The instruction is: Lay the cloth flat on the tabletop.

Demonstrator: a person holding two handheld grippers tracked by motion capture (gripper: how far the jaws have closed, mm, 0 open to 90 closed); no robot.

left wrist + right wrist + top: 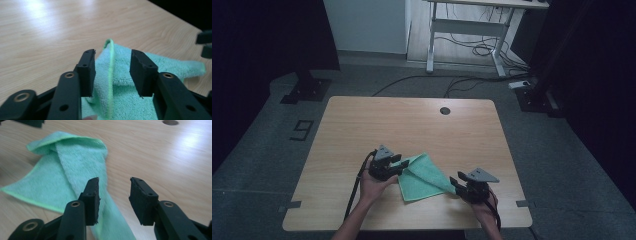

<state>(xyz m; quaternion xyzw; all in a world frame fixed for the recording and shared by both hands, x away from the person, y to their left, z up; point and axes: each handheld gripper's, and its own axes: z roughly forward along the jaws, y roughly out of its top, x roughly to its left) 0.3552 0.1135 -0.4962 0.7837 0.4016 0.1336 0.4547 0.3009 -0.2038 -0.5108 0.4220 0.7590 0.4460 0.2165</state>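
A green cloth point(422, 176) lies folded on the wooden table point(412, 125), between the two hands. My left gripper point(402, 163) sits at the cloth's left end, jaws apart. In the left gripper view a raised fold of the cloth point(110, 72) stands in the gap between the pads point(88, 72) without being pressed. My right gripper point(455, 184) is at the cloth's right end. Its jaws stand apart too, and the cloth point(67, 167) runs under the left pad point(92, 200) and into the gap.
A round cable hole point(445, 110) marks the table's far edge. Behind the table stand a white desk frame point(467, 30) with cables on the floor and black stand bases point(307, 90) at both sides.
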